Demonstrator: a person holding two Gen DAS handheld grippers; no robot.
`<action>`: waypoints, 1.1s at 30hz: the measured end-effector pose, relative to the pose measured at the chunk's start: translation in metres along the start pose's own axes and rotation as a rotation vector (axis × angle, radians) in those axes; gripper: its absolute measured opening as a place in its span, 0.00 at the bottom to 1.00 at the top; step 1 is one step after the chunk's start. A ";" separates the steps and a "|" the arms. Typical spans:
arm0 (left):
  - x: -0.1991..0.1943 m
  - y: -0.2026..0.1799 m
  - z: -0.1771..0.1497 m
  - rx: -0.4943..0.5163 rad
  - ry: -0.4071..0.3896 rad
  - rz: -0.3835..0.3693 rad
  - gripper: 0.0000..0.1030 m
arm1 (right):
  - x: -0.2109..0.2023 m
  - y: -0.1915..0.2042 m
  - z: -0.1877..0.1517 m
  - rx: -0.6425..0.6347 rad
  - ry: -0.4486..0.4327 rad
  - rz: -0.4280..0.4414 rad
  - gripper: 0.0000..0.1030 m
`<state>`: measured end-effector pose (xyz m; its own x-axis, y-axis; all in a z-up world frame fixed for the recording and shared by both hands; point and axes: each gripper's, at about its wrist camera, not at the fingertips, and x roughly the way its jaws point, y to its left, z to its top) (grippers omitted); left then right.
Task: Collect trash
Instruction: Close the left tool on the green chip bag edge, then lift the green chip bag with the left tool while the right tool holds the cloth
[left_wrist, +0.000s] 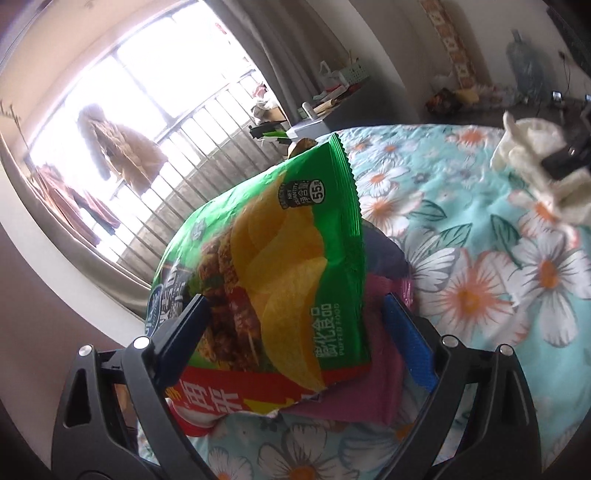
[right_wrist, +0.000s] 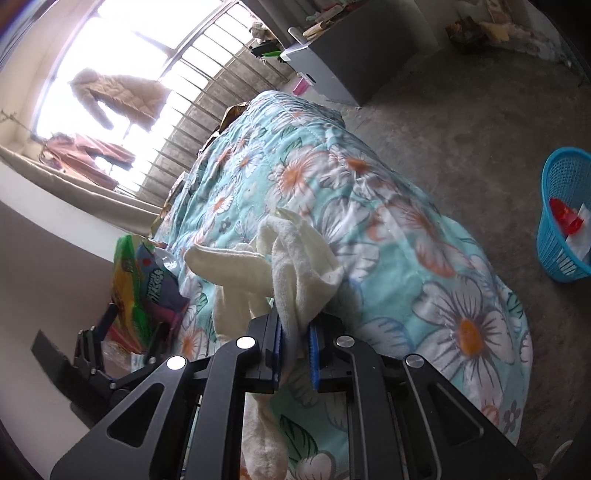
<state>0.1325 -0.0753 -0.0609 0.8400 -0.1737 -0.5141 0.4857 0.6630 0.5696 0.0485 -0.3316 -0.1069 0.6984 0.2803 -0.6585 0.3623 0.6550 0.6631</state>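
Green chip bag (left_wrist: 295, 258) stands between wide left gripper (left_wrist: 295, 332) jaws; right gripper (right_wrist: 295, 347) clamps white cloth (right_wrist: 291, 258).

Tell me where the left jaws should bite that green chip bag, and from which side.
Judging from the left wrist view, take the green chip bag low on its flat body, coming straight ahead as the left gripper already points. It stands between the wide-open jaws, printed face toward the left pad, so closing should pinch it flat. Its serrated top seal is farther off, and the purple wrapper behind may get caught too.
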 end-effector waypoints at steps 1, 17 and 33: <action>0.001 -0.003 0.000 0.008 0.004 0.008 0.87 | 0.000 0.000 0.000 -0.001 -0.001 0.002 0.11; -0.015 0.013 -0.008 -0.019 -0.002 -0.027 0.57 | -0.002 -0.006 -0.003 0.011 -0.002 0.031 0.11; -0.047 0.049 -0.019 -0.112 -0.044 -0.041 0.15 | -0.001 -0.006 -0.003 0.009 -0.003 0.029 0.11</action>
<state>0.1126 -0.0212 -0.0211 0.8310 -0.2320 -0.5056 0.4916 0.7316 0.4724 0.0439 -0.3339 -0.1115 0.7104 0.2975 -0.6378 0.3473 0.6400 0.6854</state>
